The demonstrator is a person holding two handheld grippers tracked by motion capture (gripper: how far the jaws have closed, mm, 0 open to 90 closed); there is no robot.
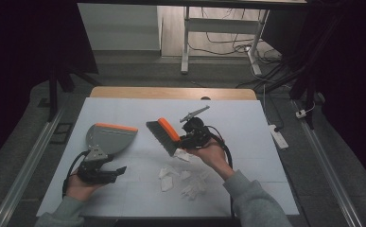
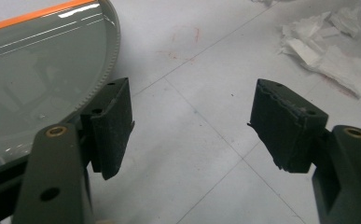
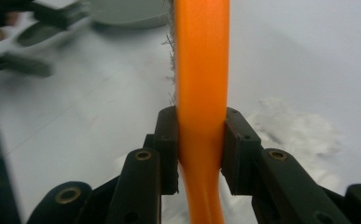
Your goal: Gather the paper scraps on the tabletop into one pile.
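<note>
Orange handle of the brush [image 3: 201,84] sits clamped between the fingers [image 3: 166,149] of the right gripper [image 3: 200,149], both pads pressed flat against its sides, so the grip looks firm and centred. In the high view the brush [image 1: 164,135] hangs from the right gripper [image 1: 190,138] with its grey bristles slanting down and away to the left, the bristle tips just above the table [image 1: 247,118]. Just below those fingers, toward the person, lies the scatter of torn white paper scraps [image 1: 183,179].

The left gripper [image 2: 192,126] has its fingers [image 2: 110,126] spread wide with nothing between them; bare table shows in the gap. Just off its left finger is the curved grey rim of the dustpan [image 2: 38,79], and the paper scraps [image 2: 327,51] lie farther out beyond its right finger. From above, the dustpan [image 1: 107,139] rests flat on the table just ahead of the left gripper [image 1: 106,172], orange lip pointing away from the person, not held.

The work in hand appears to be sweeping the scraps into the pan. To do it well, the brush should come down behind the far side of the scraps, bristles touching the table lightly, and draw them in short strokes. The pan's open lip faces away from the pile, so the free fingers would probably need to take its handle and turn the lip toward the scraps first; otherwise the light paper will likely slide past.
</note>
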